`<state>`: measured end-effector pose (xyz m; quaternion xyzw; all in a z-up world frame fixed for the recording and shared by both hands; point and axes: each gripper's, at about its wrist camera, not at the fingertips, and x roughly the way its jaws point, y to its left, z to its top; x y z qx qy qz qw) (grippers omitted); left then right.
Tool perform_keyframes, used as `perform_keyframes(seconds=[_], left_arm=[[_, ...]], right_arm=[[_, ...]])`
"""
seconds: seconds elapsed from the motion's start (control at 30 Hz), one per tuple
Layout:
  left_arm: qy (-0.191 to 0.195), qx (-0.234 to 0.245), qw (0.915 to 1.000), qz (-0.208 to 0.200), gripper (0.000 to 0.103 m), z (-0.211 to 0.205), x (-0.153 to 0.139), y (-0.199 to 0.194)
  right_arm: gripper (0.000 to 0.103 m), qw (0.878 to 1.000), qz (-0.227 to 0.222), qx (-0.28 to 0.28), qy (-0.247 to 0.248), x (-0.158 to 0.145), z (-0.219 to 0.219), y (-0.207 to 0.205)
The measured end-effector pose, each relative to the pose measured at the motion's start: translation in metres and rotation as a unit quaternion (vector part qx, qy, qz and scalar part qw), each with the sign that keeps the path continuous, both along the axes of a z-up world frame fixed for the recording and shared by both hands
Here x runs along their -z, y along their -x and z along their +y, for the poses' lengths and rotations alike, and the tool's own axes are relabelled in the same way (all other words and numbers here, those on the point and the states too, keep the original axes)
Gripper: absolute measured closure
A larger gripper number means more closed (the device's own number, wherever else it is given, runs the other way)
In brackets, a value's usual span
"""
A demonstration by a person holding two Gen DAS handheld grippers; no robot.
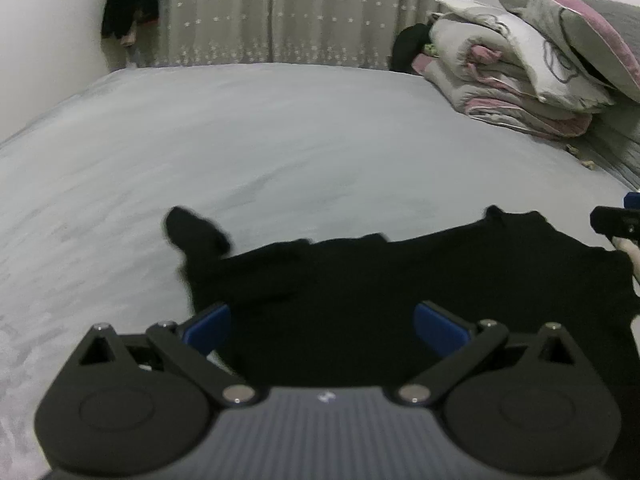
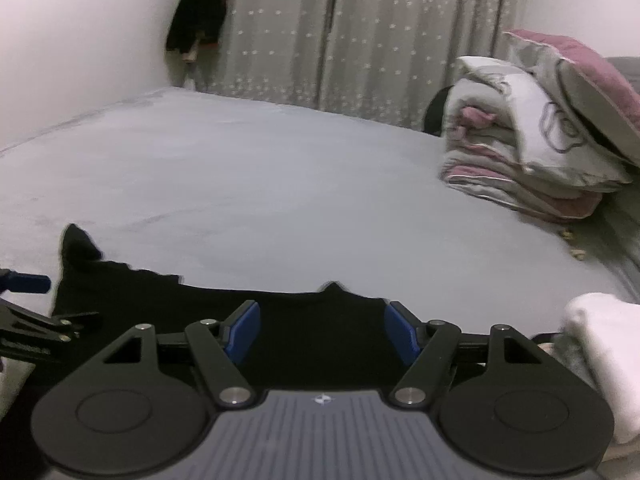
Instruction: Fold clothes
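Left gripper: jaws spread wide apart, blue pads on either side of dark cloth, nothing clamped between them. Whether the pads touch the fabric cannot be told. Right gripper: jaws likewise parted, though less widely, and poised over the same cloth with nothing gripped. Contact is again unclear.

Black garment: lies spread on the bed directly beneath and ahead of both grippers. From the left gripper, a sleeve runs forward and to the left, its end slightly curled. The far hem line is uneven, with a small peak ahead and to the right. From the right gripper, the cloth extends leftward to a pointed corner, and its far edge lies just beyond the fingertips. Surface detail is lost in the dark fabric.

Surface: a grey bedsheet, smooth with faint creases, stretching well ahead of both grippers.

Room: folded quilts and pillows are stacked ahead to the right. A star-patterned curtain hangs beyond the bed. A dark hanging garment sits on the wall ahead to the left. White folded cloth lies close to the right of the right gripper.
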<state>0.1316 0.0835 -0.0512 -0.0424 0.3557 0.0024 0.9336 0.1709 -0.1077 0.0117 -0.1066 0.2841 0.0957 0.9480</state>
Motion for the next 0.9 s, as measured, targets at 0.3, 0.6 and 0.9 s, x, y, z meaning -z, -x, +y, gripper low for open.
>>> perform_keyframes(seconds=[0.3, 0.6, 0.9], left_arm=[[0.039, -0.043, 0.9983, 0.001, 0.000, 0.068, 0.020, 0.010], [-0.048, 0.021, 0.9985, -0.020, 0.000, 0.056, 0.046, 0.025], [-0.063, 0.021, 0.9976, -0.019, 0.000, 0.052, 0.047, 0.024]], right_arm=[[0.034, 0.999, 0.017, -0.034, -0.029, 0.020, 0.065, -0.011], [0.034, 0.997, 0.060, -0.027, -0.045, 0.048, 0.100, -0.009], [0.034, 0.996, 0.078, -0.003, -0.041, 0.054, 0.104, 0.012]])
